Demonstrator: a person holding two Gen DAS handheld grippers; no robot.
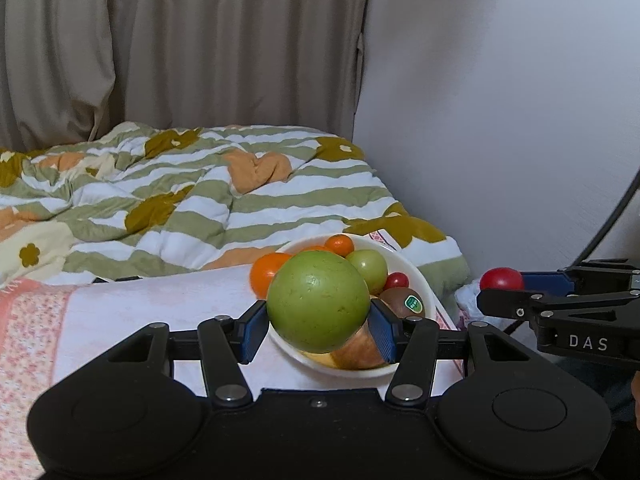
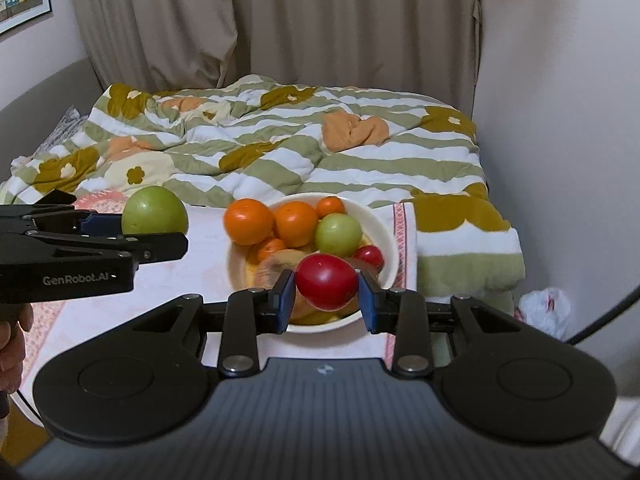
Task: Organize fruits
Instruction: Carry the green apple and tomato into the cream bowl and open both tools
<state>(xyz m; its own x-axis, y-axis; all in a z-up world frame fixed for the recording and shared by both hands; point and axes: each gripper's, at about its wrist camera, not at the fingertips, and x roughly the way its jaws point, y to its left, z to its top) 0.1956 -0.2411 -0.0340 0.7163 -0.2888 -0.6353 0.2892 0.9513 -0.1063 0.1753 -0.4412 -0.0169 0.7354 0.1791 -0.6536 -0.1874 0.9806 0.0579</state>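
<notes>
My left gripper (image 1: 318,326) is shut on a large green apple (image 1: 318,306), held above the near edge of a white bowl (image 1: 424,280). My right gripper (image 2: 326,300) is shut on a red tomato (image 2: 326,280), also above the near side of the white bowl (image 2: 380,224). In the bowl lie several oranges (image 2: 248,221), a smaller green fruit (image 2: 338,234), a small red tomato (image 2: 370,255), a kiwi (image 1: 404,300) with a sticker and a yellowish-red fruit (image 1: 358,350). Each gripper shows in the other's view: the left gripper (image 2: 160,236) with the green apple (image 2: 154,216), the right gripper (image 1: 496,292) with the red tomato (image 1: 502,279).
The bowl stands on a small table under a pink-and-white cloth (image 2: 200,276). Behind it is a bed with a striped flowered quilt (image 2: 280,148), curtains (image 2: 280,20) and a white wall (image 1: 500,100). A plastic bag (image 2: 544,312) lies on the floor at the right. A hand (image 2: 12,344) holds the left gripper.
</notes>
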